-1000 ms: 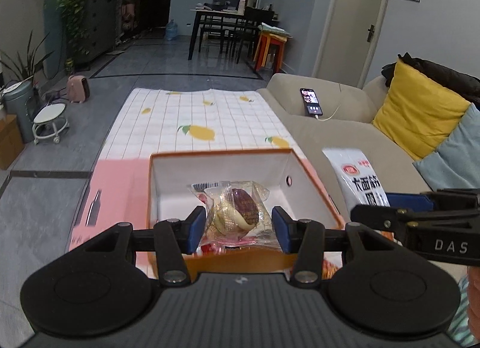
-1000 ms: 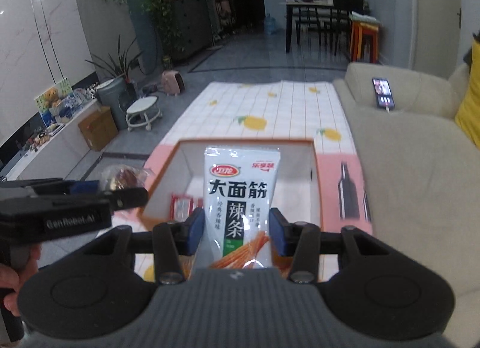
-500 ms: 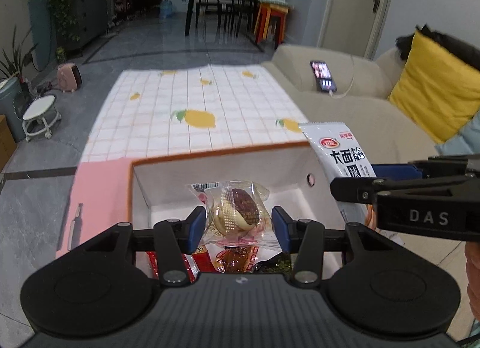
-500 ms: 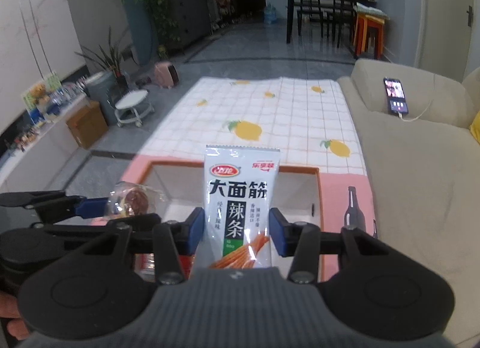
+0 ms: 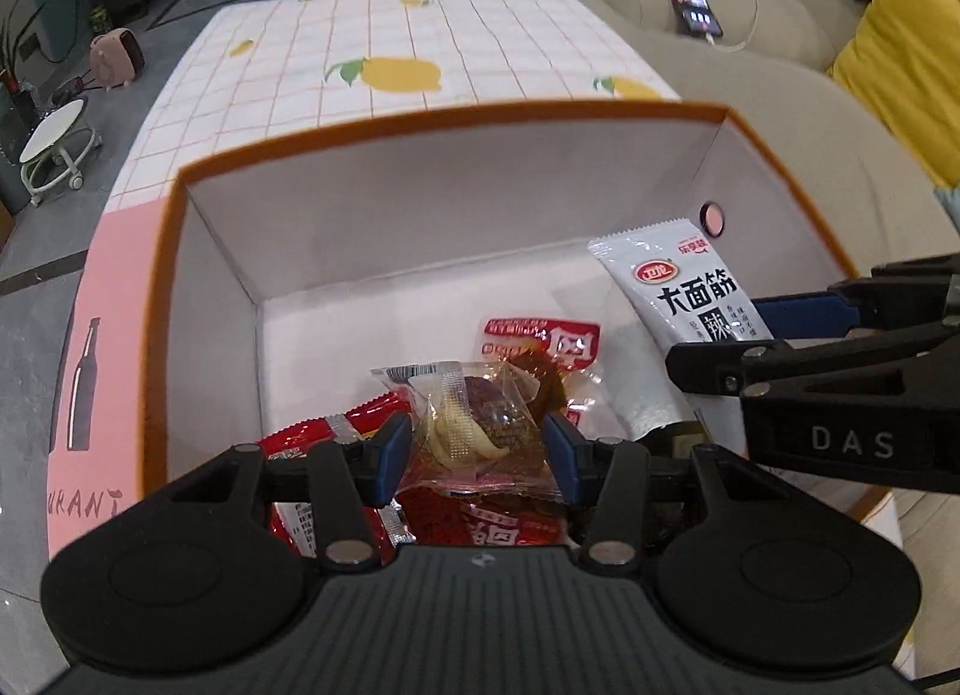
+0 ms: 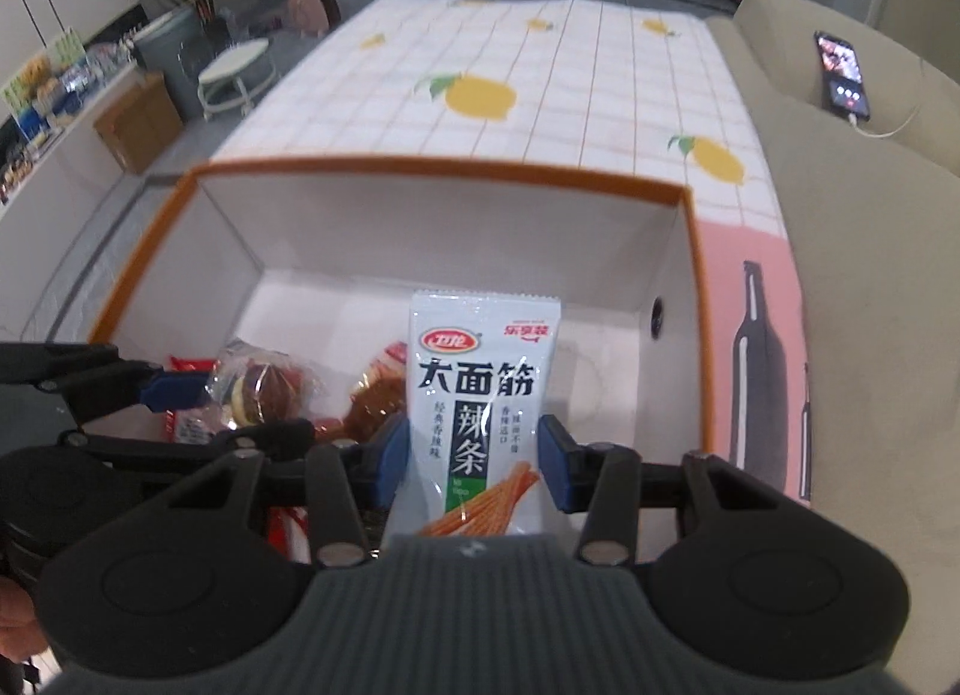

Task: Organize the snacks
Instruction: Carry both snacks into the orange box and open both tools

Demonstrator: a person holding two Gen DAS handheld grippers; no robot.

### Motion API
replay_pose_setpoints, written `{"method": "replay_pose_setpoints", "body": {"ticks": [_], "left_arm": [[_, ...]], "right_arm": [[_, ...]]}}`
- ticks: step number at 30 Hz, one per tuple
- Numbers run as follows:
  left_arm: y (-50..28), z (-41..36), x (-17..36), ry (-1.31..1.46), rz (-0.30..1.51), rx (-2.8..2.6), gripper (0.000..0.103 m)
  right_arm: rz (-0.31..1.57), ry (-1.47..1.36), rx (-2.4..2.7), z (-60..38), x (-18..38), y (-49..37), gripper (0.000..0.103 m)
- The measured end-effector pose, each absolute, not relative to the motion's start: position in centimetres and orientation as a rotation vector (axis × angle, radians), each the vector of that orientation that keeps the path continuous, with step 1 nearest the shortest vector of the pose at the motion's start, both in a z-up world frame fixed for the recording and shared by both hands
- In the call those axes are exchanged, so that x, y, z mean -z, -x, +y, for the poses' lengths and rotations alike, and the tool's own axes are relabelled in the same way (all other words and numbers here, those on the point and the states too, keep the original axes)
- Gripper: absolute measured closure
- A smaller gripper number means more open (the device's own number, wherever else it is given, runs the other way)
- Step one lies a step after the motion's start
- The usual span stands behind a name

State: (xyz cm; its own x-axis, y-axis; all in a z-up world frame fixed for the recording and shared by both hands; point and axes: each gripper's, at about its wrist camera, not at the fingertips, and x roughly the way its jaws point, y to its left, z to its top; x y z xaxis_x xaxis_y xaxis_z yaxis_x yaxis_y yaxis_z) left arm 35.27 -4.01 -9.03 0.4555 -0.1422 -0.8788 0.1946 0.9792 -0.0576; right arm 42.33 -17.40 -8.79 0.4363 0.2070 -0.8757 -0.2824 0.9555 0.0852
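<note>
An orange-rimmed white box [image 5: 456,113] [image 6: 420,162] stands on the table. My left gripper [image 5: 477,446] is shut on a clear-wrapped brown and cream snack [image 5: 474,419], held low inside the box over several red snack packets [image 5: 540,335]. My right gripper [image 6: 474,458] is shut on a white spicy-strip packet [image 6: 480,389], upright over the box's near right part. That packet [image 5: 684,299] shows in the left wrist view in the right gripper [image 5: 798,329]. The left gripper [image 6: 180,389] and its snack [image 6: 258,383] show at left in the right wrist view.
The box stands on a pink mat [image 5: 90,347] [image 6: 762,347] with bottle prints, over a lemon-print tablecloth [image 5: 384,53]. A beige sofa [image 5: 810,113] with a phone [image 5: 690,2] and a yellow cushion [image 5: 906,47] lies to the right. A white stool [image 5: 57,149] stands on the floor, left.
Both grippers have moved forward and down into the box, each still holding its snack. The red packets in the box have come into view.
</note>
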Motion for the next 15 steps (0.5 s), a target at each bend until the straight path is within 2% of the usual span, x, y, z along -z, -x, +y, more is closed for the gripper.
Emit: {"method": "replay_pose_setpoints", "body": {"ticks": [15], "left_arm": [[-35.9,-4.2,10.4,-0.095,1.113,0.181,0.046]], "right_arm": [[1.168,0.116,-0.277,-16.6,11.4,-43.1,0.055]]}}
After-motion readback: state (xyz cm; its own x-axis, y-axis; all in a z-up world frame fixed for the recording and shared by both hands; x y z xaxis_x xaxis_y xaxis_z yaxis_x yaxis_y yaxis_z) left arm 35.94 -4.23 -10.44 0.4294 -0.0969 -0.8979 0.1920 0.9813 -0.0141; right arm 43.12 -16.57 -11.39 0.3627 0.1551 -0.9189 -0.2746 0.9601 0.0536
